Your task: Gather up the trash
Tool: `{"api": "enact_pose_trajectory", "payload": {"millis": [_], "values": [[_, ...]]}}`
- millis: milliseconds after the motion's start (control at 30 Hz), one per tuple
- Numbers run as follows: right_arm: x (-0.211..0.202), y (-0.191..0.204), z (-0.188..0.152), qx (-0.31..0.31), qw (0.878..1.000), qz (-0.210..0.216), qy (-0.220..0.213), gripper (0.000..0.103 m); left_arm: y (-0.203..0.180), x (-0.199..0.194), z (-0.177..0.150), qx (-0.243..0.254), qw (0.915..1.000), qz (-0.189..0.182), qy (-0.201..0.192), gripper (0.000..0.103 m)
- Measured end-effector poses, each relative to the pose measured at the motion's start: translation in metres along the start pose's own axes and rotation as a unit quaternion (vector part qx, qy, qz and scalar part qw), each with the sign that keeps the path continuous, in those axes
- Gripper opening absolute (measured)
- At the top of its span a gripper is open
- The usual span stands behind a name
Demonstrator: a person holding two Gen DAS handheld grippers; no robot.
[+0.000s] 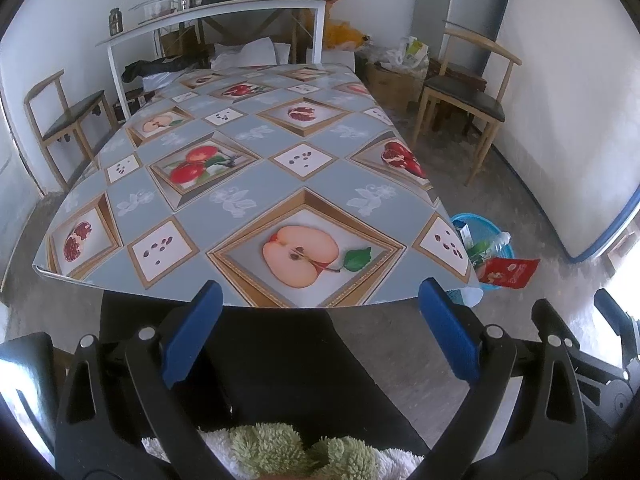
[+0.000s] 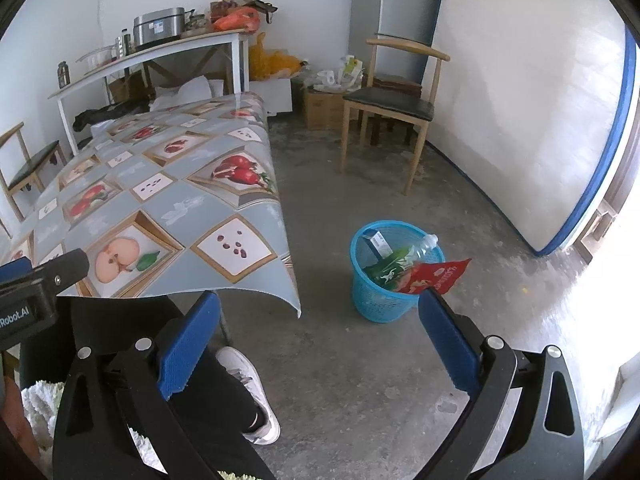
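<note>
I hold both the left gripper (image 1: pixel 318 336) and the right gripper (image 2: pixel 320 338) with fingers spread, empty. The trash sits in the blue basket (image 2: pixel 370 296), lower centre-right; the red packet (image 2: pixel 436 276) overhangs its rim and may slide out if bumped.

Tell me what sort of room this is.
Probably a plain home dining or kitchen room: a table under a fruit-print cloth, wooden chairs by the walls, a fridge in the corner.
</note>
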State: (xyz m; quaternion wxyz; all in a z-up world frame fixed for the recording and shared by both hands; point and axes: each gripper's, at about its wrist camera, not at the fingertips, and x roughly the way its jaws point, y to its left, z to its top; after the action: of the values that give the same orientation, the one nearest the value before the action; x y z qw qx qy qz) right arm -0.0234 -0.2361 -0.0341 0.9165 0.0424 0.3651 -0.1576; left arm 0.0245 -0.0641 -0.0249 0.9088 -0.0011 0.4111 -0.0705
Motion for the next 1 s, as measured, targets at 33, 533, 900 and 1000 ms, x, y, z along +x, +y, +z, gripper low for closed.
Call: {"api": "enact_pose_trajectory", "payload": {"millis": [33, 533, 900, 1000], "values": [[0.0002, -0.0005, -0.0007, 0.001, 1.000, -0.001, 0.000, 0.097, -0.0001, 0.0001, 0.0003, -0.001, 1.0000, 0.000, 0.000, 0.094], [0.0027, -0.0068, -0.0005, 0.017, 1.000, 0.000, 0.003, 0.097, 0.0027, -0.0037, 0.0009, -0.001, 0.9999, 0.012, 0.000, 0.094], [0.0054, -0.0096, 0.0009, 0.019, 1.000, -0.006, 0.000, 0.097, 0.0070, -0.0048, 0.0014, -0.002, 0.9998, 0.019, -0.001, 0.094], [0.0052, -0.0082, 0.0010, 0.019, 1.000, -0.007, 0.001, 0.097, 0.0067, -0.0042, 0.0012, -0.003, 0.9998, 0.020, 0.000, 0.094]]}}
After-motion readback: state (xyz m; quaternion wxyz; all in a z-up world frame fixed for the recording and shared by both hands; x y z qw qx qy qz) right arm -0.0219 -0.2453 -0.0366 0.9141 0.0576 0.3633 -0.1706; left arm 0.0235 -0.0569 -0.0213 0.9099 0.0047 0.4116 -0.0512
